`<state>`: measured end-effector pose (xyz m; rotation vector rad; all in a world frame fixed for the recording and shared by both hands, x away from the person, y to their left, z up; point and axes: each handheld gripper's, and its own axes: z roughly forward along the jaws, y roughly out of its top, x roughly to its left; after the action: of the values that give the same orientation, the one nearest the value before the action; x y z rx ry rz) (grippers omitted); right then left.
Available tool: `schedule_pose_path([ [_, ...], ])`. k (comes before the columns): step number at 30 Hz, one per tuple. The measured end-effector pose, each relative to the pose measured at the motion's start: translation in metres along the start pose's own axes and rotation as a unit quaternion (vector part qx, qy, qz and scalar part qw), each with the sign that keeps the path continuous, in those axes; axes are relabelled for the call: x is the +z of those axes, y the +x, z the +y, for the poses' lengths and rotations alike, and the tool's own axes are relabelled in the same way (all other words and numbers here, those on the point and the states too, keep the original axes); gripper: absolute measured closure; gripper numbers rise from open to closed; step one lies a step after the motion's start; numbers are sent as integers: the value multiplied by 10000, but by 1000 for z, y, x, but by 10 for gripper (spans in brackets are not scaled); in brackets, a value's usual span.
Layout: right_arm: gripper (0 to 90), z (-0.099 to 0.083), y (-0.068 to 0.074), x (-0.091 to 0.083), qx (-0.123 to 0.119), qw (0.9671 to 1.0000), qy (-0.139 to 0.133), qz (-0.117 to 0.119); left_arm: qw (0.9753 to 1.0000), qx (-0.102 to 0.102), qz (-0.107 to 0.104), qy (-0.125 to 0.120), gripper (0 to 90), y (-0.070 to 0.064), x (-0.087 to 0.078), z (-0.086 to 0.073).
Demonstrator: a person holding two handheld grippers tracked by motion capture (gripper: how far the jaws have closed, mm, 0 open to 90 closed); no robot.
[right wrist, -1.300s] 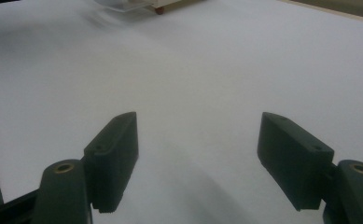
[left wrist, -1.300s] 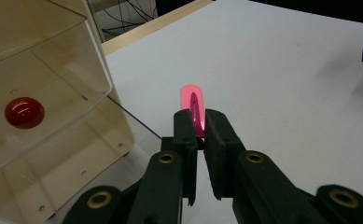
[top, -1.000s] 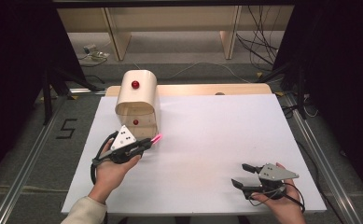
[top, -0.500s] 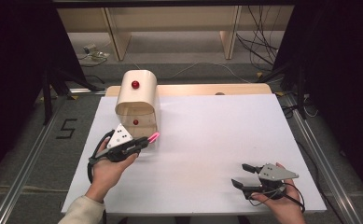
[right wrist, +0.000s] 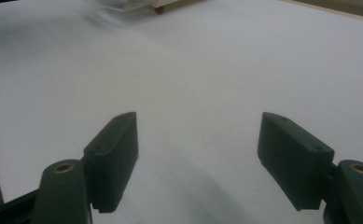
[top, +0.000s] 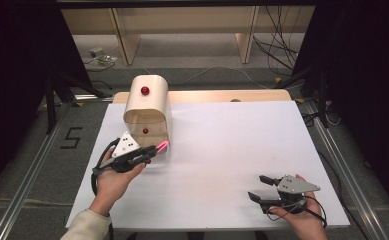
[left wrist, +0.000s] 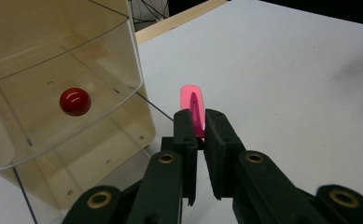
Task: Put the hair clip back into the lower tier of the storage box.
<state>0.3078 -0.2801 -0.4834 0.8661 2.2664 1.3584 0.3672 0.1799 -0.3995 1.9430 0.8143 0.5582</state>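
High view | left gripper (top: 149, 154) clamps pink clip (top: 161, 147) beside box (top: 146, 111) edge | right gripper (top: 262, 188) wide, near table (top: 222, 130) corner

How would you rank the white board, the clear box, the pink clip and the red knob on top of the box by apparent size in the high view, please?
Largest to smallest:
1. white board
2. clear box
3. pink clip, held in the left gripper
4. red knob

The clip and knob both look tiny, so their order is unsure.
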Motion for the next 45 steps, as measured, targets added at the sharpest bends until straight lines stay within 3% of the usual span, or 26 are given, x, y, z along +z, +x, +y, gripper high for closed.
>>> schedule_pose_path([
  [45, 299, 0, 0, 0, 1, 10000, 2, 3, 9996, -162, 209, 36, 832, 15, -9, -2],
])
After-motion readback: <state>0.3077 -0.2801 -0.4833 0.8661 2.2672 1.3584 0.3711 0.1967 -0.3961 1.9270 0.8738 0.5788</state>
